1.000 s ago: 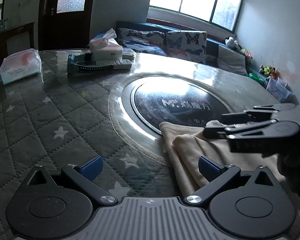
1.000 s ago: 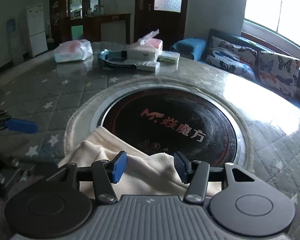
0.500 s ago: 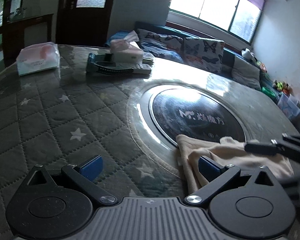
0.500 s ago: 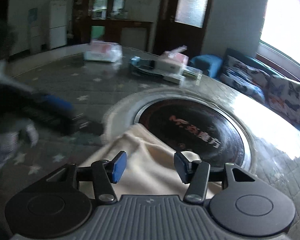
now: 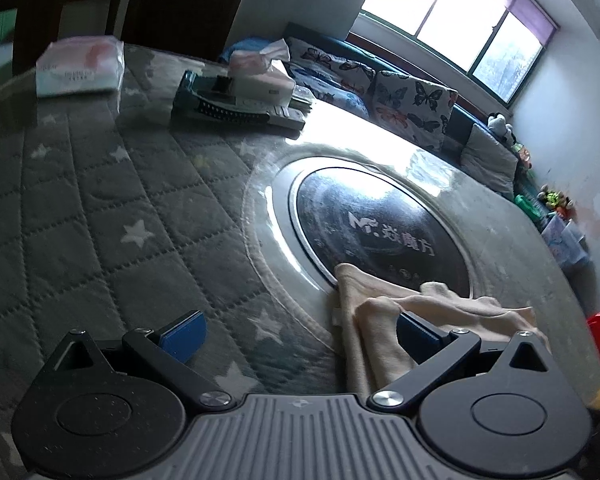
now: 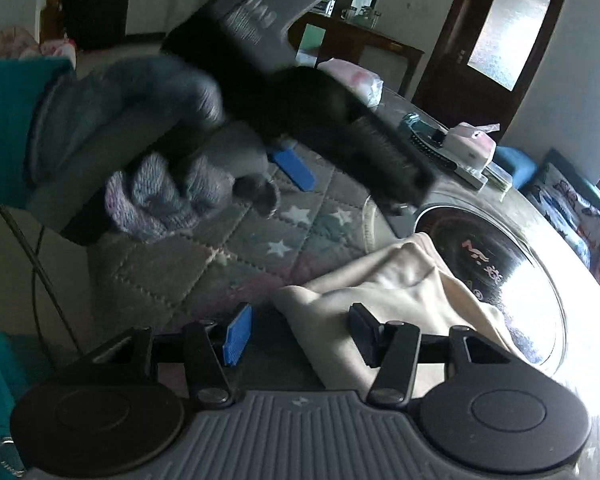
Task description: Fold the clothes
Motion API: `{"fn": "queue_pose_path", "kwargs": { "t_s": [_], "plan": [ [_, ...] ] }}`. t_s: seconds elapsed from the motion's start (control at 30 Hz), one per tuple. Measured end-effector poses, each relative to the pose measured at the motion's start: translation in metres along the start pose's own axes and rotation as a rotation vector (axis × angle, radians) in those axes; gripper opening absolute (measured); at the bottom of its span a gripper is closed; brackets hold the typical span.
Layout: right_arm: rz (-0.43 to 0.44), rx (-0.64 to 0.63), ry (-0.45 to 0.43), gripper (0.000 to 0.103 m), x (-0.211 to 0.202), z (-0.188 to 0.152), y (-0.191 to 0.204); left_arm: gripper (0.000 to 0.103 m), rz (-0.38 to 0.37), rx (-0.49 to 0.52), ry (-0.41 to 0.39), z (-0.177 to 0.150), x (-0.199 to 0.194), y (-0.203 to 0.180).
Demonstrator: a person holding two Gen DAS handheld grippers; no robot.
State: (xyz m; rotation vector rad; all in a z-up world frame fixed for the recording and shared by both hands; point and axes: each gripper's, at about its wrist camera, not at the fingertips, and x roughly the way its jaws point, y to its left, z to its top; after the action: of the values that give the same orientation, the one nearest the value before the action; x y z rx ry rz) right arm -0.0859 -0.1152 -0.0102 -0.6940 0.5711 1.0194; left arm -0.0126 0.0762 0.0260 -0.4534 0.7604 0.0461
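So you've got the big round table (image 5: 80, 208) with the quilted star cover taking up most of both views, and the dark glass disc (image 5: 380, 228) set in its middle. The cream garment (image 5: 432, 312) is lying at the near edge of that disc, partly on the glass and partly on the quilt, still bunched up with loose ridges and no clean crease, so I'd say the folding has barely started; pretty much all of it is left. Your left gripper (image 5: 300, 330) has its jaws spread wide with nothing between them, the right-hand finger sitting just over the left edge of the cloth. Your right gripper (image 6: 300, 334) is also wide open and empty, hovering over the near corner of the garment (image 6: 384, 292). Your gloved left hand (image 6: 148, 164) shows up blurry in the right view. Far side of the table there's a tissue box (image 5: 260, 76) and a wipes pack (image 5: 80, 66), well clear of the cloth.
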Motion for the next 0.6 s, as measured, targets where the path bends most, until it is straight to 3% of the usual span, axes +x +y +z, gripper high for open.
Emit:
{"fn": "queue_pose_path", "kwargs": {
  "t_s": [0.1, 0.2, 0.3, 0.6],
  "plan": [
    [-0.021, -0.009, -0.003, 0.05, 0.004, -0.002, 0.004, 0.103, -0.02, -0.025, 0.017, 0.0, 0.0, 0.0],
    [-0.046, 0.014, -0.008, 0.031, 0.002, -0.003, 0.0, 0.103, -0.037, -0.043, 0.026, -0.001, 0.001, 0.0],
    [-0.031, 0.095, -0.024, 0.019, -0.003, -0.003, -0.014, 0.103, -0.052, -0.058, 0.036, -0.001, 0.001, -0.003],
    [0.051, 0.353, -0.131, 0.012, -0.032, -0.008, -0.062, 0.102, -0.117, -0.168, 0.086, 0.001, 0.004, -0.012]
  ]
}}
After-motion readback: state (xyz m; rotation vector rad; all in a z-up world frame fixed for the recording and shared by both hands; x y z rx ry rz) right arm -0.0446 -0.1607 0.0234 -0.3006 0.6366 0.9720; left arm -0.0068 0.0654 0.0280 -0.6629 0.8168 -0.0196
